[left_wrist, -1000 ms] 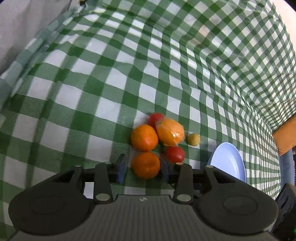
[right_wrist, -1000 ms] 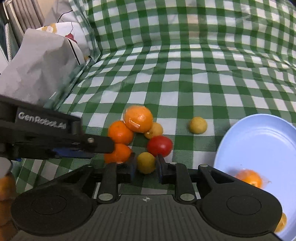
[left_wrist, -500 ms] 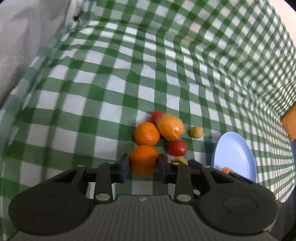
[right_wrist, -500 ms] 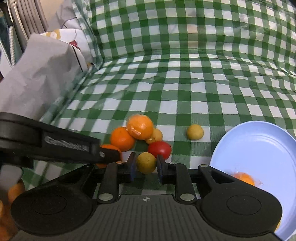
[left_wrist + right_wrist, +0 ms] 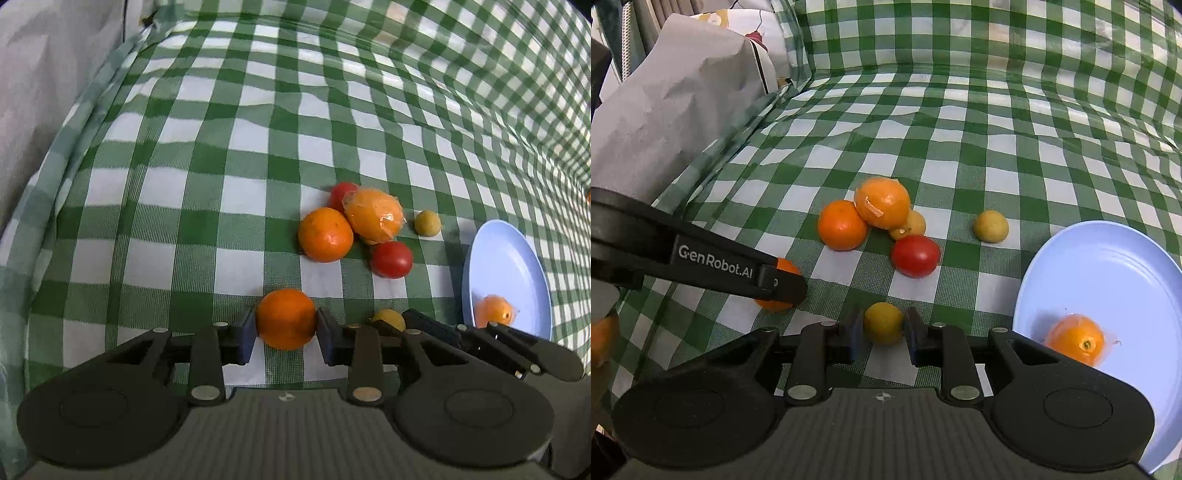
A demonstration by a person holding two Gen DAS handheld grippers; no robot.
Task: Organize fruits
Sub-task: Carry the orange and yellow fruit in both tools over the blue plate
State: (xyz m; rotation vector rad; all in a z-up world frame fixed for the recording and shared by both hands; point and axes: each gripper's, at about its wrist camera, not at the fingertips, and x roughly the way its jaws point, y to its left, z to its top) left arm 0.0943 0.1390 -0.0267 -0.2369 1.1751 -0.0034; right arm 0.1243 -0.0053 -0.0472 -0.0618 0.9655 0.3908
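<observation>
Even indoor light, soft shadows, fisheye bending edges, sharp centre.

A green-and-white checked cloth [image 5: 960, 122] is seen beneath orange mandarins [image 5: 842, 229], a red tomato [image 5: 915, 255] and yellow fruits [image 5: 991, 226] beside a pale blue plate [image 5: 1115, 266].

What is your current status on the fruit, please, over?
Left gripper shut on orange, jaws just closed. Right gripper shut on small yellow fruit. Blue plate holds one wrapped orange. Nothing in the way.
</observation>
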